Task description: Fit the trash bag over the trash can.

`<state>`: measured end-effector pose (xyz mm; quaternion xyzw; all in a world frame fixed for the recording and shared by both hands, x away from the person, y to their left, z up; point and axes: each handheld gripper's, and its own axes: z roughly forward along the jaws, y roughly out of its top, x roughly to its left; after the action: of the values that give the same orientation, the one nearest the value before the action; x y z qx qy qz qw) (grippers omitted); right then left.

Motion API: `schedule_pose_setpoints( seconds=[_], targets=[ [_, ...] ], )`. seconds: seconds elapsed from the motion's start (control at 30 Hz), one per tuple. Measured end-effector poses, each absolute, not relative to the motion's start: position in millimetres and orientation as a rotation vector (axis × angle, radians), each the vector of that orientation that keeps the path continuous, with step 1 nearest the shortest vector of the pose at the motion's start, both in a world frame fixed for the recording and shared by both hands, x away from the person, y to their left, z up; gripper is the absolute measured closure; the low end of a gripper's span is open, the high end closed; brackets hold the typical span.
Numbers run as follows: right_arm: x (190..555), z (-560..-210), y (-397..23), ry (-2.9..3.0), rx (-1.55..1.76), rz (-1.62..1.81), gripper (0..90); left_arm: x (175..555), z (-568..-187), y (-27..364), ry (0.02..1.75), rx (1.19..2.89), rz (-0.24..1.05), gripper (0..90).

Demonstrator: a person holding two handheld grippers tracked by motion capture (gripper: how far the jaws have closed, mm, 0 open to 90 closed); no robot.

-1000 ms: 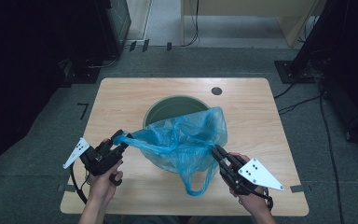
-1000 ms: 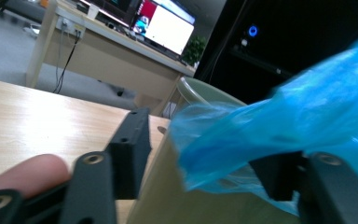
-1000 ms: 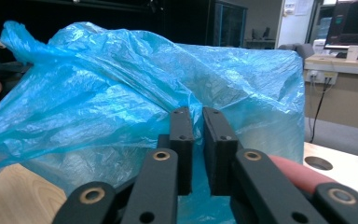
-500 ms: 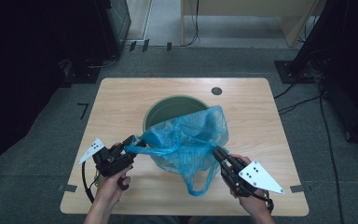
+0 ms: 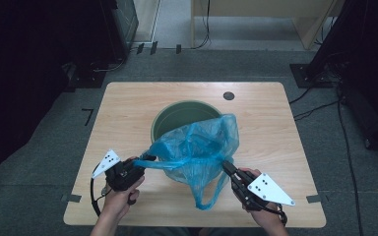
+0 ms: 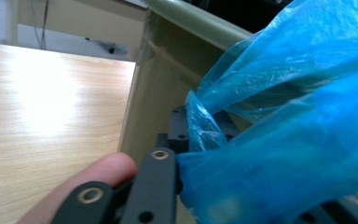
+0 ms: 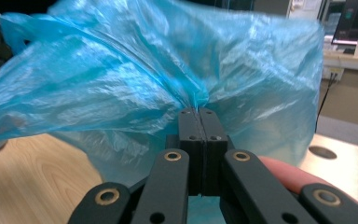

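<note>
The blue bag (image 5: pixel 199 147) hangs stretched over the near rim of the green bin (image 5: pixel 177 115) on the desk (image 5: pixel 128 108), my left gripper (image 5: pixel 147 158), jaws just closed, clamped on its left edge, my right gripper (image 5: pixel 225 166) clamped on its right.

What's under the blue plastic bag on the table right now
Under the thin blue plastic bag stands a round green bin on the wooden table. Its far rim and dark inside show; the bag covers its near edge, so anything deeper inside cannot be seen.
</note>
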<state>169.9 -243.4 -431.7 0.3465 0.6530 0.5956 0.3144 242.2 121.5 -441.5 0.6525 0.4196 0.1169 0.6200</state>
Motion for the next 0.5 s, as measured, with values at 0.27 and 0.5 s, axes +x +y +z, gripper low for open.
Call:
schedule_pose_setpoints(
  seconds=[0.27, 0.5],
  targets=[
    [175, -453, -238, 1.79, 0.942, 1.489, 90.0, 246, -449, 115, 1.046, 1.577, 0.372, 88.5],
    [179, -454, -245, 1.767, 0.964, 1.47, 90.0, 249, -450, 125, 1.102, 1.546, 0.462, 87.7]
  ],
)
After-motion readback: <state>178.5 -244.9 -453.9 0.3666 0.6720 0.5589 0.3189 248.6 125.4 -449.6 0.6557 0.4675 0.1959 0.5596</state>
